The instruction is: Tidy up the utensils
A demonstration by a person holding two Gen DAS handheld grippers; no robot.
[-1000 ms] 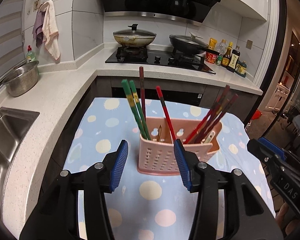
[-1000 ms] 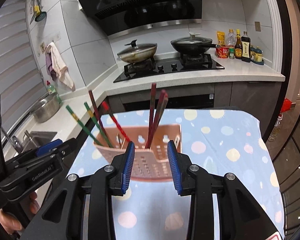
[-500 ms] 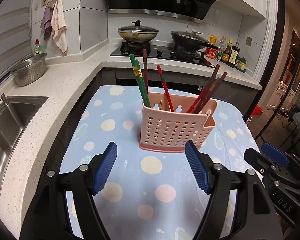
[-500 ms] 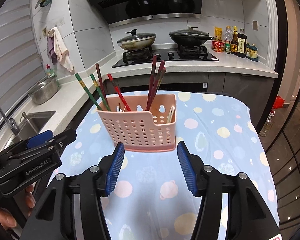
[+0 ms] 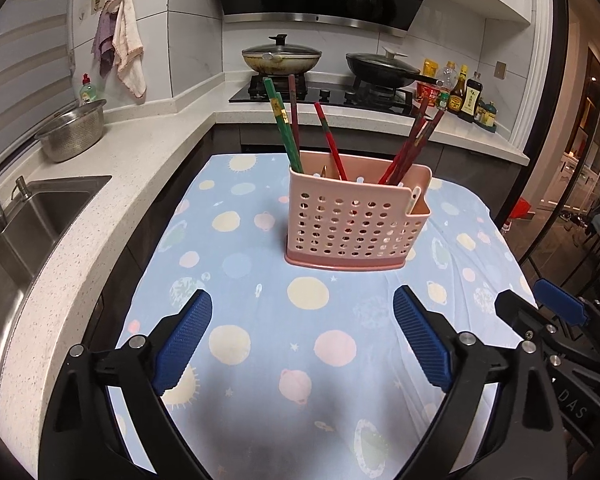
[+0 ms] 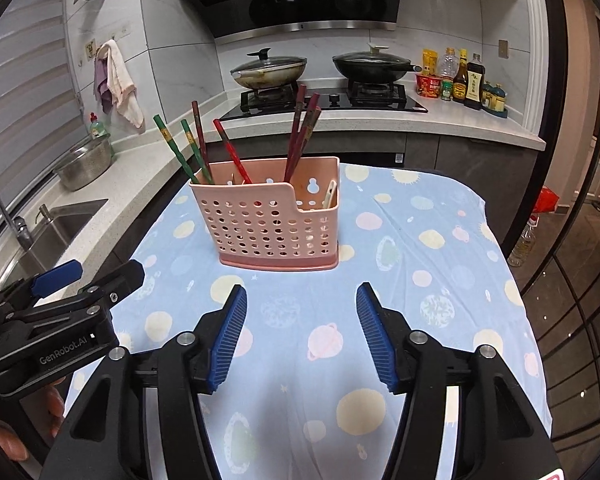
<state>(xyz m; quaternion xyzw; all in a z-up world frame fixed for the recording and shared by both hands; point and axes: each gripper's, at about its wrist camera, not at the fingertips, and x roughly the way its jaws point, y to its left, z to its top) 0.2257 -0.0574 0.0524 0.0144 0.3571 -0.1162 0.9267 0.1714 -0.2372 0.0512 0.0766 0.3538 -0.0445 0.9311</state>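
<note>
A pink perforated utensil basket stands upright on the blue dotted tablecloth; it also shows in the right wrist view. Green chopsticks and red chopsticks lean in its left part, dark red chopsticks in its right part, and a pale utensil sits in the low right corner. My left gripper is open and empty, well in front of the basket. My right gripper is open and empty, also in front of it.
A white counter with a sink and a steel colander runs along the left. A hob with two lidded pans and sauce bottles stands behind the table. The table's right edge drops to the floor.
Both grippers have drawn back from the basket toward the table's near side and opened wider. The basket and chopsticks have stayed in place.
</note>
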